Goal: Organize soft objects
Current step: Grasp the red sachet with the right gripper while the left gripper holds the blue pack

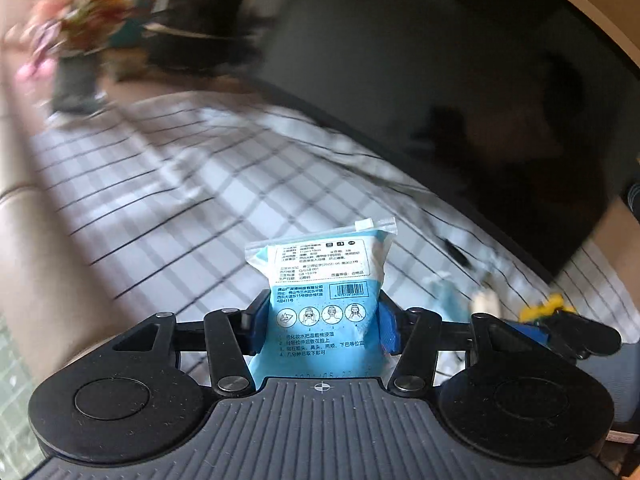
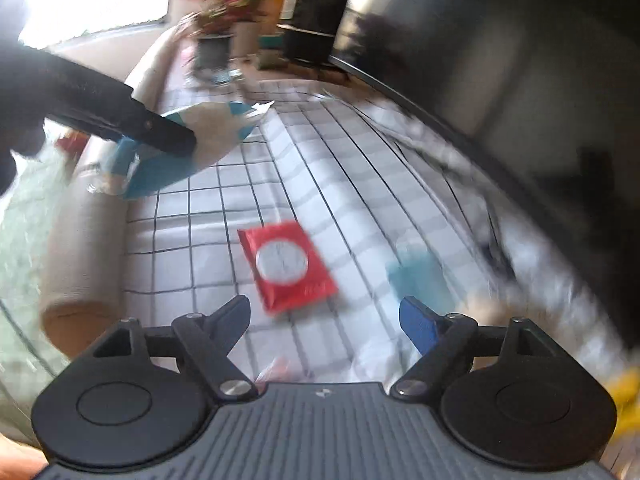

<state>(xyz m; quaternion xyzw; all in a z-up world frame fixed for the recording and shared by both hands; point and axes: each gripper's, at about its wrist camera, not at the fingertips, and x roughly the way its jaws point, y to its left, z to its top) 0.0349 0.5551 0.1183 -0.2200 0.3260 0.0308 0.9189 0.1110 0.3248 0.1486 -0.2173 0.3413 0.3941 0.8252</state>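
Checked cloth [image 2: 304,168], white with dark grid lines, covers the surface where the soft things lie; it looks like a bed or padded bench, and I cannot tell which. A dark panel [image 1: 460,100] runs along its far side, and a blurred potted plant [image 2: 224,4] stands at the far end, well clear of the work.

Pinched upright between the fingers of the left gripper [image 1: 320,320] is a blue packet [image 1: 320,280] of cotton pads, its printed back to the camera; the soft pack bulges where it is squeezed, and it hangs above the cloth, probably in transit to a sorting spot.

Spread wide and empty, the right gripper [image 2: 324,320] hovers just short of a red packet [image 2: 288,266] lying flat on the cloth, likely the next pick. A pale blue item [image 2: 420,276] lies just beside it and could get nudged. Something yellow [image 2: 628,396] sits at the right edge, too blurred to name.
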